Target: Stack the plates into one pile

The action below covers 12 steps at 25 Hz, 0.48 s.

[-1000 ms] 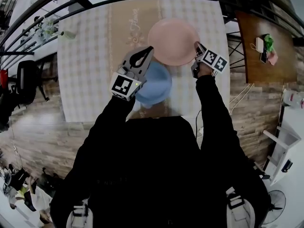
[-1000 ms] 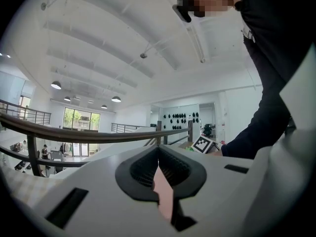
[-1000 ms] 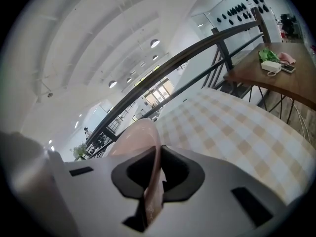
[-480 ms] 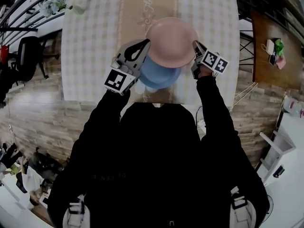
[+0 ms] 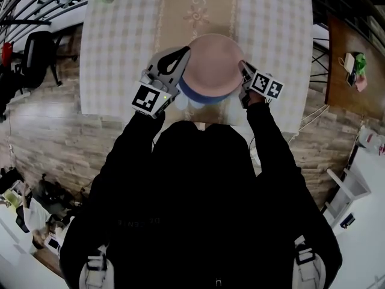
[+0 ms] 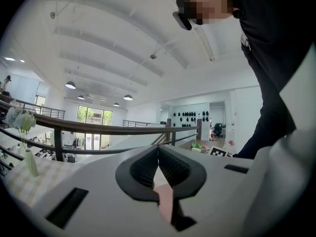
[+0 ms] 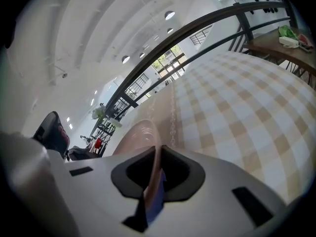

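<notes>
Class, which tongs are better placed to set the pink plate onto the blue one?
Right. The right tongs clamp the pink plate by its rim, over the blue plate. The left tongs are shut beside it, seemingly holding nothing.

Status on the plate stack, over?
Right hand-held gripper shut on pink plate, over blue plate. Left hand-held gripper shut, beside them. Nothing in the way.

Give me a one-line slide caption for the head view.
Right tool grips the pink plate by its rim over the blue plate on the checked table; left tool alongside.
</notes>
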Tool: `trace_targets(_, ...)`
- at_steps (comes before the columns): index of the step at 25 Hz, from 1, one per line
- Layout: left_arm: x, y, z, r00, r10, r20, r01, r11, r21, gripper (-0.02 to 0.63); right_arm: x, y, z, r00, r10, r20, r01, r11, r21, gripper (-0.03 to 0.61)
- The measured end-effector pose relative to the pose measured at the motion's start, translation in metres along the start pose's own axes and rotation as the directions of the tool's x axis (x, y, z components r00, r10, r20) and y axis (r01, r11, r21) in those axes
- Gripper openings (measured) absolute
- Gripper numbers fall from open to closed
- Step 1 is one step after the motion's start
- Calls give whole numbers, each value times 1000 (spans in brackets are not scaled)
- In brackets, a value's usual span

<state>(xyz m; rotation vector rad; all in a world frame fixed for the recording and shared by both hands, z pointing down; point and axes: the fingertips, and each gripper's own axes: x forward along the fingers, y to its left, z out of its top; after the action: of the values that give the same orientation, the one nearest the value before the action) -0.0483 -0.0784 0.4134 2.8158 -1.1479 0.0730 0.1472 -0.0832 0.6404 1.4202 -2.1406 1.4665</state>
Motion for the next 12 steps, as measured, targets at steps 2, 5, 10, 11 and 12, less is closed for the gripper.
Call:
trace_targets(2, -2, 0, -3, 1000, 5, -5, -5, 1000, -10, 20, 2, 1, -9, 1000, -3, -18, 3, 1000, -15, 34)
trace_targets(5, -3, -1, -6, 1000, 8, -9, -9, 1000, -18, 20, 4, 2, -20, 999, -7, -42, 6, 999, -38, 35)
trace_targets(10, -3, -5, -7, 1000, 11, -12, -12, 1000, -26, 20, 7, -1, -35, 997, 1, -82, -4, 999, -44, 37)
trace_targets(11, -3, -5, -7, 1000, 16, -16, -16, 1000, -26, 20, 8, -1, -38, 996, 3, -94, -7, 999, -45, 41)
trace_targets(12, -3, -5, -7, 1000, 18, -19, -19, 999, -27, 20, 9, -1, -41, 994, 5, -107, -10, 999, -47, 44)
